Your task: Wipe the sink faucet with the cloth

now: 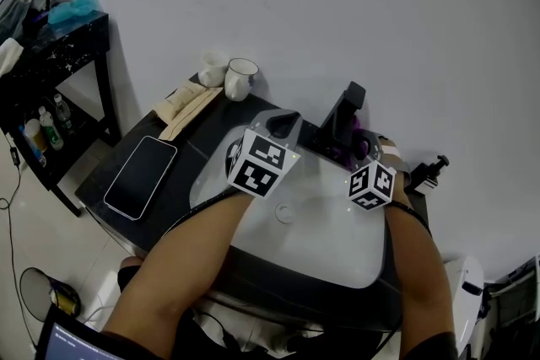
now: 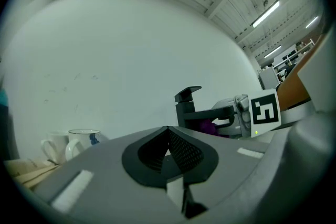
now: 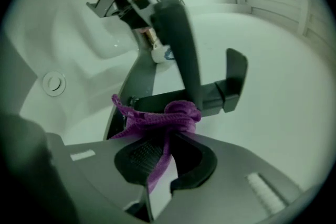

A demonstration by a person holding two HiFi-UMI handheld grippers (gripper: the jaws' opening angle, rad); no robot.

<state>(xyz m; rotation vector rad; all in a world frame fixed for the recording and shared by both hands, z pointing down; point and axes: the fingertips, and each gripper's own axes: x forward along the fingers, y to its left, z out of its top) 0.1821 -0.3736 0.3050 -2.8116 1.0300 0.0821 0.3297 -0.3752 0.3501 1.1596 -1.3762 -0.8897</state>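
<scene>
The black faucet (image 1: 344, 119) stands at the back rim of the white sink (image 1: 325, 244). My right gripper (image 1: 361, 151) is shut on a purple cloth (image 1: 349, 153) and presses it against the faucet's base. In the right gripper view the cloth (image 3: 164, 117) is bunched between the jaws at my right gripper (image 3: 167, 136), touching the faucet (image 3: 210, 96). My left gripper (image 1: 283, 125) hovers over the sink's back left rim, to the left of the faucet. Its jaws are shut with nothing in them at the left gripper (image 2: 168, 132); the faucet (image 2: 187, 107) lies beyond.
A black phone (image 1: 140, 176) lies on the dark counter at the left. Two mugs (image 1: 240, 78) and a folded beige towel (image 1: 187, 108) sit at the counter's back. The drain (image 1: 286, 213) is mid-basin. A black shelf (image 1: 51, 55) stands far left.
</scene>
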